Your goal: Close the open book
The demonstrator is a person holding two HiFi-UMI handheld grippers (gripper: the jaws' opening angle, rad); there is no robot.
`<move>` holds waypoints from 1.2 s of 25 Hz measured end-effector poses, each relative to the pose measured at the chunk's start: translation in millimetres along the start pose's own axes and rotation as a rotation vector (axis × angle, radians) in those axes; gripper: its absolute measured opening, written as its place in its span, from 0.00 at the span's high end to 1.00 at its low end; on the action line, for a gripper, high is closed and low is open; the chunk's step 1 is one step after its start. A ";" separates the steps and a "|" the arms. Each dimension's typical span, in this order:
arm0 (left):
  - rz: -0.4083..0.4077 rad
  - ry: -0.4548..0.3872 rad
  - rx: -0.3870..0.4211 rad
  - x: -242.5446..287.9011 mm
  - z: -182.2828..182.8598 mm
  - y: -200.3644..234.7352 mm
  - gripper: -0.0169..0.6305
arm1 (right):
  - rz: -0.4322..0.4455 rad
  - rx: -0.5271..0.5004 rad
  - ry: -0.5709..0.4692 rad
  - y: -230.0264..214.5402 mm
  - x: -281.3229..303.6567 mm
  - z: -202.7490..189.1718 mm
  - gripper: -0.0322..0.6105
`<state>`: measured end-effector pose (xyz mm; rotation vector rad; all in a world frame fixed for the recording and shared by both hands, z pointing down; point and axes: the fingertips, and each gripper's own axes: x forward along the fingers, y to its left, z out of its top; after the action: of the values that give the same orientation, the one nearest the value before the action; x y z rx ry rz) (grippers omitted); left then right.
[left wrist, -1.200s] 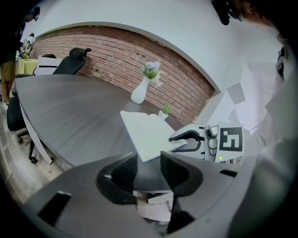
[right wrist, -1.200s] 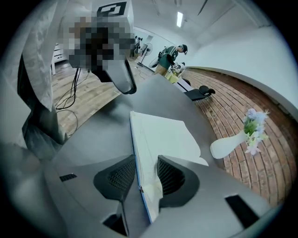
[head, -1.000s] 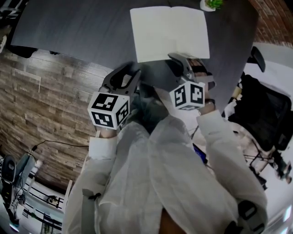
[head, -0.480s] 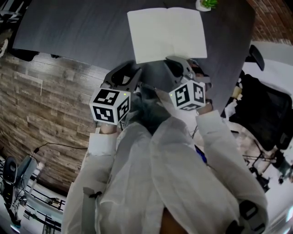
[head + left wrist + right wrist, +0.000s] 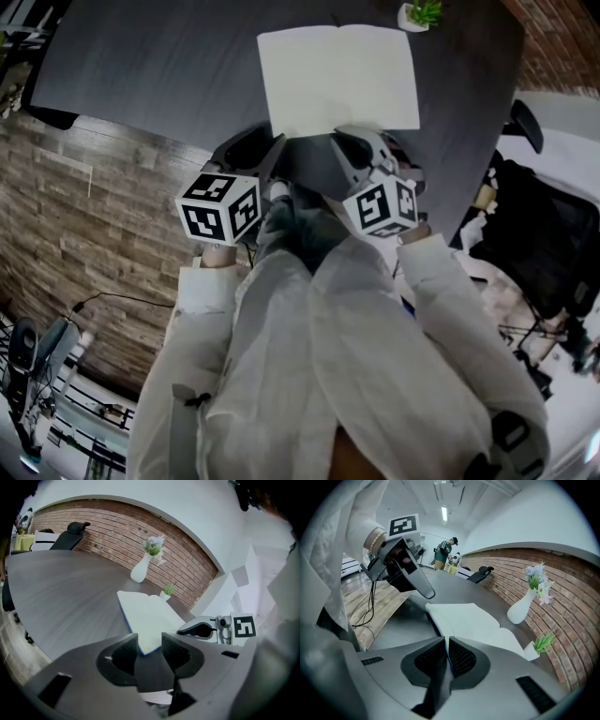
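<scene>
The open book (image 5: 337, 80) lies flat, its white pages up, on the dark table (image 5: 141, 66). My right gripper (image 5: 361, 141) is at the book's near edge, right of the spine. In the right gripper view its jaws (image 5: 446, 653) are closing to a thin slit, and the book's (image 5: 473, 620) blue-edged near edge runs into that slit. My left gripper (image 5: 265, 142) is open, just short of the book's near left corner. In the left gripper view that corner of the book (image 5: 150, 616) shows in the gap ahead of the left gripper (image 5: 150, 646), untouched.
A white vase with flowers (image 5: 140, 569) and a small potted plant (image 5: 422, 14) stand beyond the book's far edge. A black office chair (image 5: 539, 220) is at the right of the table. A wooden floor with cables lies to the left. People stand far off (image 5: 443, 552).
The right gripper has rolled and its jaws have come together at the book's near edge. The left gripper has shifted slightly sideways and stayed open. The book lies as before.
</scene>
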<state>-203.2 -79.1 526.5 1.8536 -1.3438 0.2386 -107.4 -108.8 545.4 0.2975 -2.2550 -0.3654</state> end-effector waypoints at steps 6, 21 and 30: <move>-0.016 -0.003 -0.068 0.9 -0.9 0.3 0.76 | -0.020 0.061 -0.044 -6.1 -4.8 7.5 0.91; -0.120 -0.007 -0.350 9.1 -5.7 -8.0 0.73 | -0.064 0.120 -0.096 -12.0 -14.3 13.5 0.91; -0.169 -0.005 -0.399 18.3 -2.6 -14.0 0.73 | -0.053 0.090 -0.067 -18.5 -22.5 22.9 0.92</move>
<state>-182.7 -88.9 531.8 1.6155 -1.1328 -0.1167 -108.7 -114.8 508.8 0.3973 -2.3368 -0.3063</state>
